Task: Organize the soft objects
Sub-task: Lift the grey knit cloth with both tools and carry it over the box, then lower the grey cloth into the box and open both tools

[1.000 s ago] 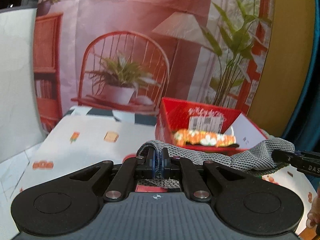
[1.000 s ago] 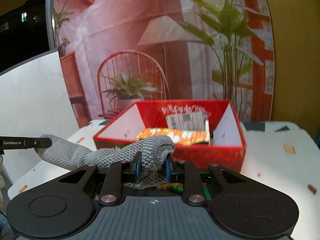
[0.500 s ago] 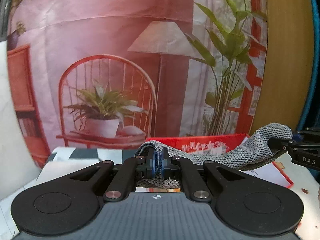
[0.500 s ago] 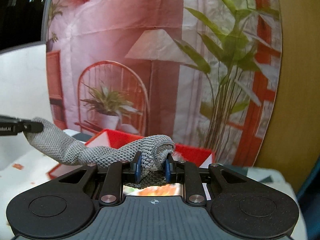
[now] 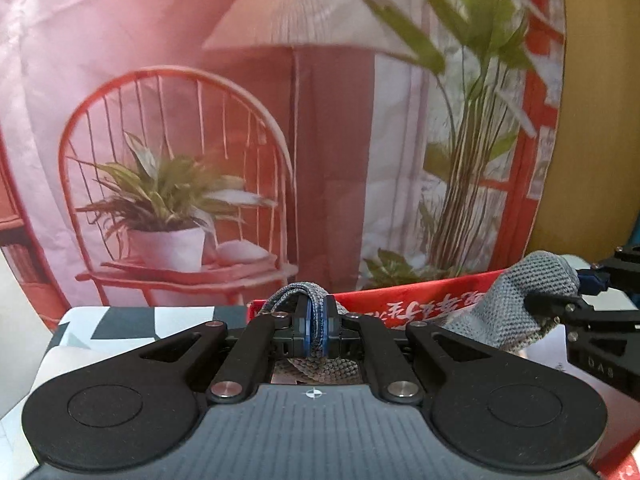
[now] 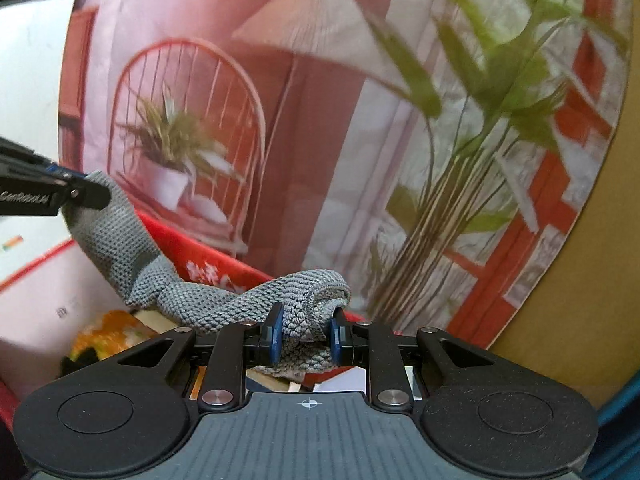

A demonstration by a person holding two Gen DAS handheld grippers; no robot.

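Observation:
A grey knitted cloth (image 6: 208, 300) hangs stretched between my two grippers, over a red box (image 6: 208, 256). My left gripper (image 5: 316, 330) is shut on one end of the cloth (image 5: 516, 304). My right gripper (image 6: 306, 334) is shut on the other end, bunched between its blue pads. In the right wrist view the left gripper (image 6: 76, 194) shows at the far left, pinching the cloth. In the left wrist view the right gripper (image 5: 576, 292) shows at the far right. An orange and white soft item (image 6: 108, 334) lies inside the box.
The red box (image 5: 420, 298) has white inner walls (image 6: 48, 304) and printed cards or packs inside. A printed backdrop (image 5: 280, 120) with a chair, lamp and plants stands close behind. A patterned tablecloth (image 5: 132, 320) shows at the left.
Both grippers have carried the cloth forward and over the red box. The backdrop is nearer, and the right wrist view now looks down into the box.

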